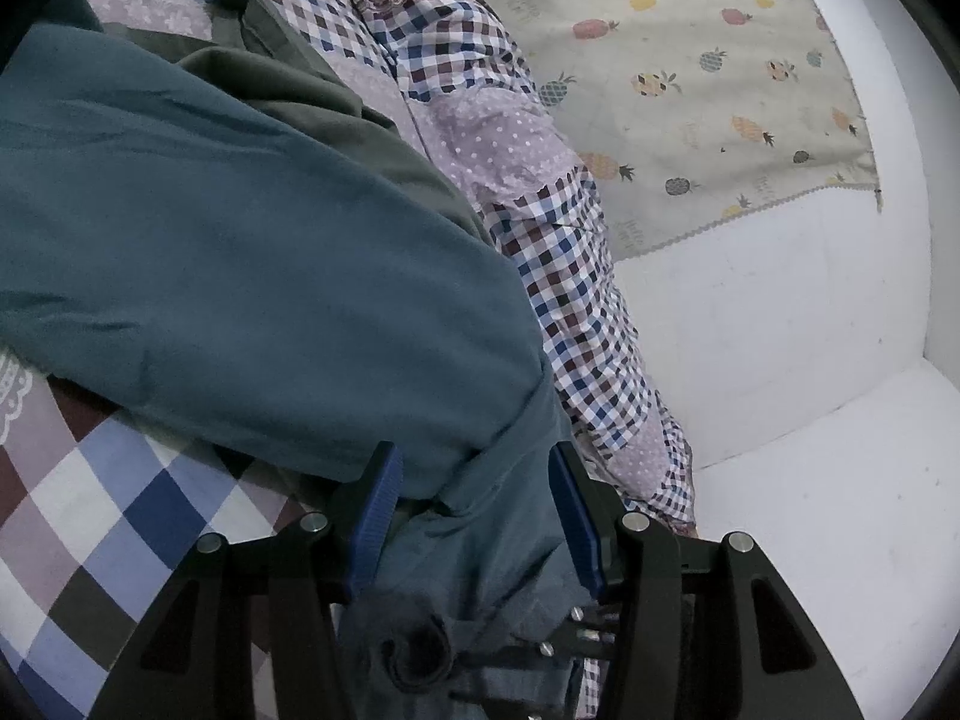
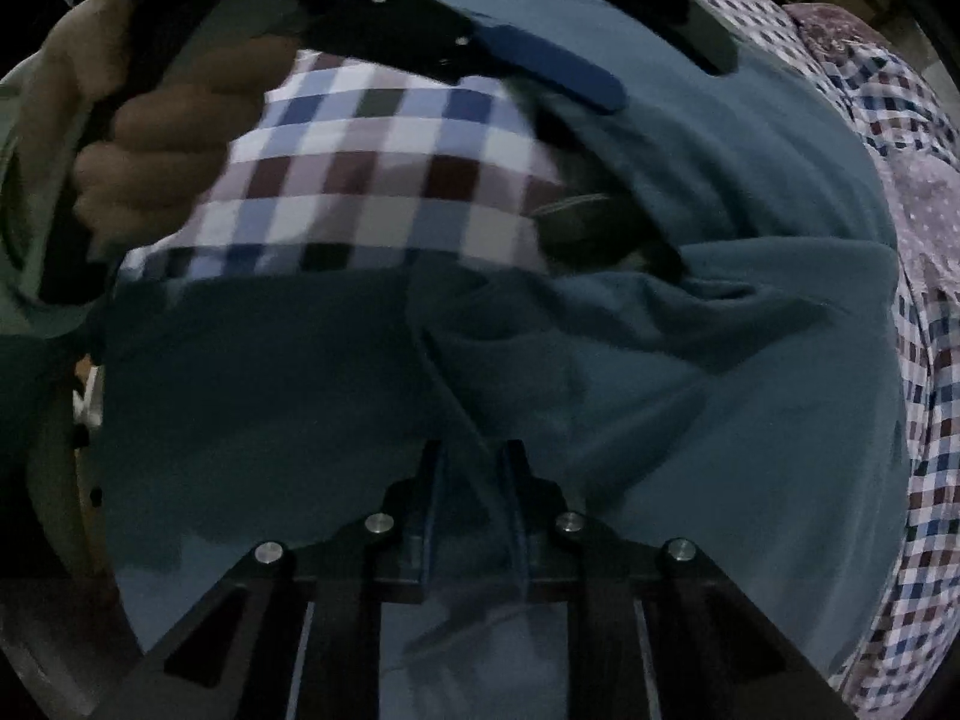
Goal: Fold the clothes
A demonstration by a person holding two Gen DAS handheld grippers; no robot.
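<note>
- Teal garment (image 1: 258,276) lies bunched on the checked bedspread (image 1: 102,516), an olive garment (image 1: 288,90) beyond it.
- Left gripper (image 1: 474,516): fingers stand apart with cloth gathered between them.
- Right gripper (image 2: 474,480): fingers nearly together, pinching a teal edge.
- Judgement: mid-fold; next calls for carrying both held edges across evenly.

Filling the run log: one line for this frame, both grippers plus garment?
left gripper: open, straddling teal cotton garment | right gripper: shut on teal garment fold | surface: checked patchwork bedspread | fold in progress
</note>
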